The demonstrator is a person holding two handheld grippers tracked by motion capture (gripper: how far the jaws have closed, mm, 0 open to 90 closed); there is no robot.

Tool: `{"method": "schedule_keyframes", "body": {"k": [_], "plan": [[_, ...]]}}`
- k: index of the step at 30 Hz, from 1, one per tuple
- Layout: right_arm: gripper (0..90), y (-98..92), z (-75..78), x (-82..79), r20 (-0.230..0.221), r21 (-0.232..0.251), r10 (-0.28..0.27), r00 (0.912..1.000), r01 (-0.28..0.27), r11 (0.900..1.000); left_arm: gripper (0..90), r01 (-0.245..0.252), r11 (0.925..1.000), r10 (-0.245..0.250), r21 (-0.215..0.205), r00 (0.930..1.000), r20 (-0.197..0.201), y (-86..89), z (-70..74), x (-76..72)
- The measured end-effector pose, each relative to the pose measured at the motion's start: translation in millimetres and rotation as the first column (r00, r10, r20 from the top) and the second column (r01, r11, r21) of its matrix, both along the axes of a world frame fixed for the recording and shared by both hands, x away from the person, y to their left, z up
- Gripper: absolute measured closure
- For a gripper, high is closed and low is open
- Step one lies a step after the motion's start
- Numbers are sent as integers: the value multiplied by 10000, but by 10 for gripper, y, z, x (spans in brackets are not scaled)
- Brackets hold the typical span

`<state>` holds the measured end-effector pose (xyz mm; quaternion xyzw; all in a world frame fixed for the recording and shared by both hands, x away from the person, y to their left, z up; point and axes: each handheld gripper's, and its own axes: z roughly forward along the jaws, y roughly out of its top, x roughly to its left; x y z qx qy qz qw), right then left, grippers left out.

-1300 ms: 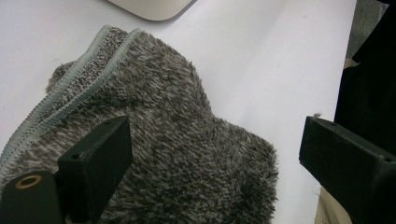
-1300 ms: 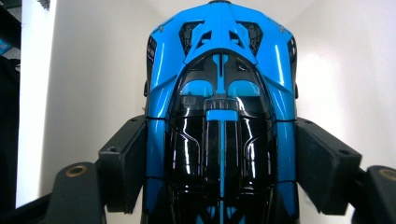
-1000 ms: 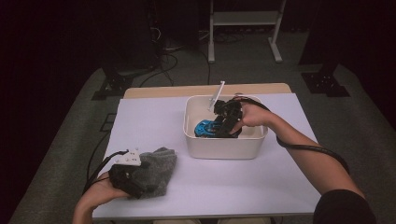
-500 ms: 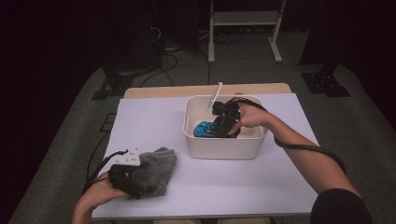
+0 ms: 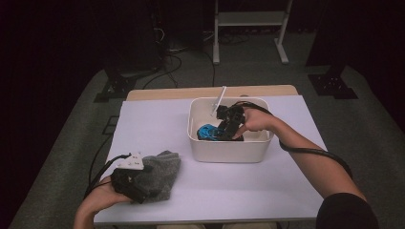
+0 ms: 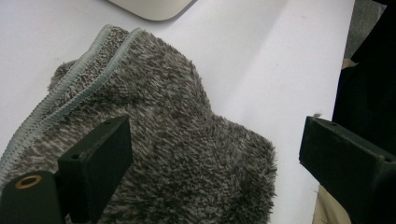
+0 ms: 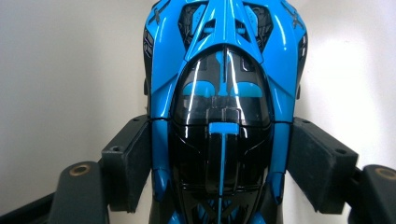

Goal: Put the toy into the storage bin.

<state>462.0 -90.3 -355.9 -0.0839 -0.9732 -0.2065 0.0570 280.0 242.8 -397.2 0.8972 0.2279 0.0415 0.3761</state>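
One blue and black toy car (image 7: 223,93) lies inside the white bin (image 5: 229,151), near its left wall. Right gripper (image 7: 219,163) reaches into the bin; its fingers (image 7: 128,161) press both flanks of the car, grasping it. One white stick (image 5: 218,101) leans on the bin's far rim. One grey fuzzy cloth (image 6: 154,154) lies on the surface (image 5: 157,124), well left of the bin and nearer the person. Left gripper (image 6: 212,158) rests over the cloth, fingers released.

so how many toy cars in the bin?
1: a blue and black toy car in the white bin, between the right gripper fingers. The hand and gripper could hide others behind them.
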Motion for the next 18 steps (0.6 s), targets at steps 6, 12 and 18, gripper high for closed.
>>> {"method": "schedule_keyframes", "body": {"k": [6, 12, 18], "plan": [[266, 18, -8, -6, -12, -117, 107, 9999, -107, 9999, 90, 2, 10000, -2, -6, 10000, 38, 1, 8, -5], [266, 14, -23, -10, -88, -182, 93, 9999, -95, 9998, 90, 30, 10000, -30, 14, 10000, 18, -2, 6, -4], [263, 13, -37, 0, -114, -278, -42, 9999, 39, 9996, 90, 56, 10000, -56, 52, 10000, 8, -2, 4, -3]]}}
